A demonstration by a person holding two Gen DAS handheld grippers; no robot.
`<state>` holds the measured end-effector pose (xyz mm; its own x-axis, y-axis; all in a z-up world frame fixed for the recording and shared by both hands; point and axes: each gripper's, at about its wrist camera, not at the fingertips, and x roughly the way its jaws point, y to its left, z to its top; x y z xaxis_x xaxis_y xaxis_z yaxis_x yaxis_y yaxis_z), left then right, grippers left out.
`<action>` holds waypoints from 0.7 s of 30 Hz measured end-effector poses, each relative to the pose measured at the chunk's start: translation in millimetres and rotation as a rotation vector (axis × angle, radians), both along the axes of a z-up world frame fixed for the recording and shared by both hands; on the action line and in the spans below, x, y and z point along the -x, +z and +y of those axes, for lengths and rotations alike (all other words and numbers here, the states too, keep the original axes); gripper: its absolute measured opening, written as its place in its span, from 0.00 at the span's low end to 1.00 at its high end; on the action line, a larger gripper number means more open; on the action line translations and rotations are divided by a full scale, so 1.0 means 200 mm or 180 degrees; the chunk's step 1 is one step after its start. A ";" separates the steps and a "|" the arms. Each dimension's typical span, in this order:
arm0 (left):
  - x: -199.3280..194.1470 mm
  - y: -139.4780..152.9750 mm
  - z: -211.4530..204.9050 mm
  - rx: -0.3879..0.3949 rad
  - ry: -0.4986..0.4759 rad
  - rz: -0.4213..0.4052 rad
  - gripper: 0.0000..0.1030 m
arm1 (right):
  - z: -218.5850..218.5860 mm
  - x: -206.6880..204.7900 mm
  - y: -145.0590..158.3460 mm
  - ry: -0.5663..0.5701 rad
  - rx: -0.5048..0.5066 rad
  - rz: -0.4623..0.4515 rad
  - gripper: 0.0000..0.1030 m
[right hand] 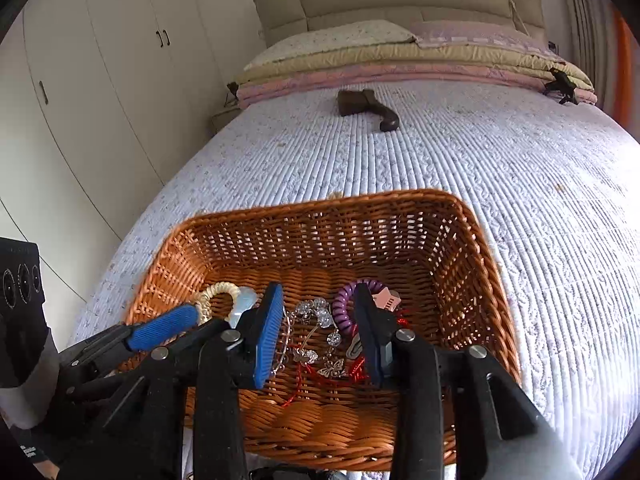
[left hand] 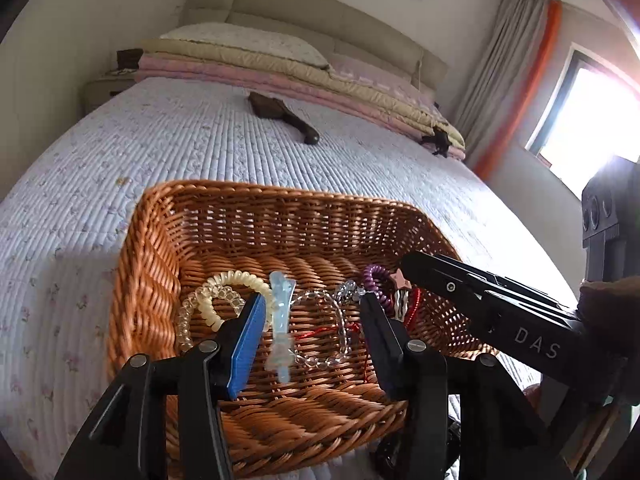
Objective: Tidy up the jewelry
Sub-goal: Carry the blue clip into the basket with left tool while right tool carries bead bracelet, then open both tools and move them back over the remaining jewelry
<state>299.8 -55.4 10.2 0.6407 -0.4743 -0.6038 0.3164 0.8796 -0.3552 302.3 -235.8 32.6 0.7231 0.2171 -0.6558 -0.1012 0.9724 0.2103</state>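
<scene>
A brown wicker basket [left hand: 280, 194] [right hand: 320, 204] sits on the quilted bed. Inside it lie a cream spiral hair tie [left hand: 240, 280] [right hand: 220, 292], a purple spiral hair tie [left hand: 376, 276] [right hand: 344, 304], a pink star clip [left hand: 401, 279] [right hand: 386, 300], clear bead bracelets [left hand: 336, 320] [right hand: 316, 312] and red cord [right hand: 320, 376]. My left gripper [left hand: 314, 312] is open inside the basket; a pale blue hair clip [left hand: 280, 320] stands loose between its fingers, untouched. My right gripper [right hand: 320, 312] hangs open over the bead bracelets, gripping nothing. Its black finger [left hand: 440, 280] reaches in from the right.
A dark brown brush [left hand: 280, 114] [right hand: 364, 108] lies further up the bed. Folded quilts and pillows [right hand: 400, 60] are stacked at the headboard. White wardrobe doors [right hand: 100, 80] stand to the left; a curtain and a bright window [left hand: 580, 120] are to the right.
</scene>
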 end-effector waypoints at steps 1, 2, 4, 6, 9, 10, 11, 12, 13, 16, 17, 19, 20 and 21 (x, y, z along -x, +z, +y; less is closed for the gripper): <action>0.02 0.02 0.01 0.0036 -0.0006 -0.0029 0.49 | 0.00 0.02 0.01 0.0003 -0.0005 -0.0018 0.38; 0.03 0.04 0.03 0.0063 -0.0006 -0.0055 0.49 | -0.01 0.04 0.03 -0.0003 -0.0008 -0.0045 0.38; 0.09 0.12 0.06 0.0104 0.0017 -0.0173 0.49 | 0.00 0.09 0.07 0.0009 0.0004 -0.0103 0.38; 0.15 0.19 0.07 0.0103 0.0031 -0.0291 0.49 | 0.01 0.16 0.11 0.0012 0.0074 -0.0175 0.38; 0.28 0.30 0.10 0.0130 0.0031 -0.0467 0.49 | 0.03 0.27 0.19 0.0014 0.0181 -0.0312 0.38; 0.33 0.33 0.10 0.0138 0.0023 -0.0520 0.49 | 0.04 0.32 0.22 0.0026 0.0193 -0.0359 0.38; 0.37 0.36 0.11 0.0137 0.0016 -0.0565 0.49 | 0.04 0.36 0.24 0.0035 0.0196 -0.0400 0.38; 0.43 0.38 0.11 0.0131 0.0013 -0.0616 0.49 | 0.04 0.40 0.26 0.0042 0.0196 -0.0428 0.38; 0.47 0.41 0.12 0.0126 0.0008 -0.0658 0.49 | 0.04 0.44 0.29 0.0048 0.0199 -0.0464 0.38; 0.61 0.46 0.14 0.0119 -0.0030 -0.0757 0.49 | 0.06 0.56 0.33 0.0061 0.0244 -0.0557 0.38; 0.64 0.48 0.15 0.0112 -0.0036 -0.0785 0.49 | 0.07 0.61 0.34 0.0073 0.0253 -0.0590 0.38; 0.73 0.50 0.17 0.0116 -0.0042 -0.0842 0.49 | 0.08 0.70 0.34 0.0092 0.0271 -0.0654 0.38; 0.77 0.51 0.18 0.0123 -0.0056 -0.0873 0.49 | 0.08 0.75 0.34 0.0095 0.0296 -0.0690 0.38; 0.82 0.51 0.18 0.0120 -0.0065 -0.0900 0.49 | 0.09 0.79 0.34 0.0094 0.0319 -0.0715 0.38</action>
<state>136.8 -18.7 112.2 0.7712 -0.5075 -0.3843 0.4249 0.8599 -0.2828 144.8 -218.6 101.2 0.8475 0.1822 -0.4985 -0.1632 0.9832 0.0819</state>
